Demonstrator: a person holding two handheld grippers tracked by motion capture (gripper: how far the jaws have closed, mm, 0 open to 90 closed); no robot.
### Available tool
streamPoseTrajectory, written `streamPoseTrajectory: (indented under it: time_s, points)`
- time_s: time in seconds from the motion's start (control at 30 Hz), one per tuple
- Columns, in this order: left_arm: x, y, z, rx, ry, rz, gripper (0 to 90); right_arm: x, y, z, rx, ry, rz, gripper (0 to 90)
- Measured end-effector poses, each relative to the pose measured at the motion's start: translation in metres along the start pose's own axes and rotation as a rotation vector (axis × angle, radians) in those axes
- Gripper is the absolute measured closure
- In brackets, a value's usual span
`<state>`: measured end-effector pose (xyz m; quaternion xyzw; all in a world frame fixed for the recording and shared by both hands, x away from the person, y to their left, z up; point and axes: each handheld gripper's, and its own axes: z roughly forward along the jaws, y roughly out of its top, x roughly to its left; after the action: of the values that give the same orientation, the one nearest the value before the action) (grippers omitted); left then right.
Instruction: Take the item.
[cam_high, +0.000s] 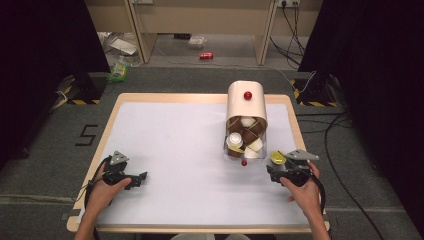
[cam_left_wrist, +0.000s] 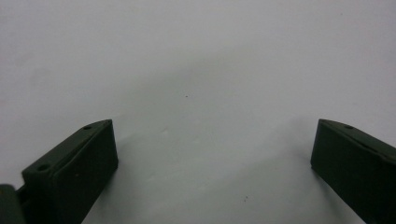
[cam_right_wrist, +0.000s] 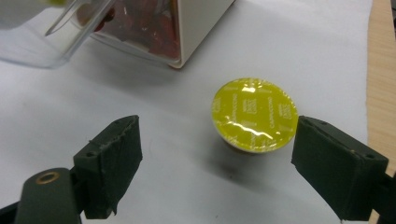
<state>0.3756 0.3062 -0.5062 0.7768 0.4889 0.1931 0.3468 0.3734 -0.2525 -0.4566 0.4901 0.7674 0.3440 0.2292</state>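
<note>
We see the right gripper (cam_right_wrist: 217, 163) with fingers apart around a yellow capsule (cam_right_wrist: 254, 114) standing free on the white surface (cam_high: 175, 150); the left gripper (cam_left_wrist: 212, 163) fingers are also apart.

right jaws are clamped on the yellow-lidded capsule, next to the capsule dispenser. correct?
Not clamped. The right gripper view shows the right gripper open, with the yellow-lidded capsule standing free on the table between the jaws, untouched. It does sit next to the capsule dispenser.
</note>
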Motion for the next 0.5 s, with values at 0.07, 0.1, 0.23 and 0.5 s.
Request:
streamPoseTrajectory:
  time_s: [0.07,0.1,0.23,0.5]
  points:
    - [0.0,0.0,0.0,0.0,0.0,0.0,0.2,0.002,-0.003,-0.001,0.003,0.004,-0.002,16.5]
    - [0.0,0.0,0.0,0.0,0.0,0.0,0.2,0.003,-0.004,-0.002,0.005,0.007,-0.008,16.5]
    - [0.0,0.0,0.0,-0.001,0.0,0.0,0.2,0.007,-0.009,-0.005,0.011,0.012,-0.015,16.7]
    - [0.0,0.0,0.0,0.0,0.001,0.0,0.2,0.012,-0.017,-0.011,0.011,0.022,-0.018,16.7]
